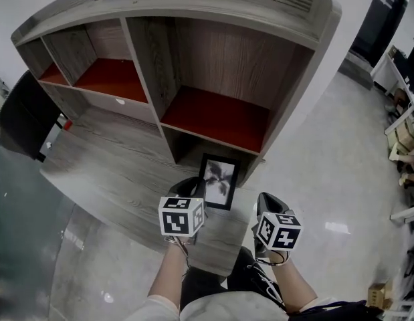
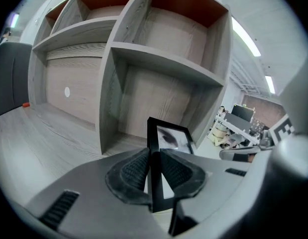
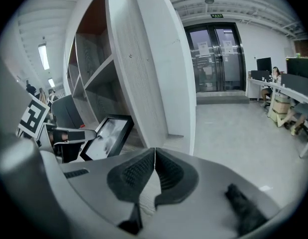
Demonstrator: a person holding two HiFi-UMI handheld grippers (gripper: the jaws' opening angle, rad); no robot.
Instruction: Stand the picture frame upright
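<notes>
My left gripper is clamped on the left edge of the black picture frame, near the desk's right front corner. My right gripper is closed and empty.

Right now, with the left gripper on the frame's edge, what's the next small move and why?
Probably tip the picture frame a little more upright. The left gripper is clamped on its side edge, the frame looks tilted back over the desk, and the right gripper is shut and empty.
</notes>
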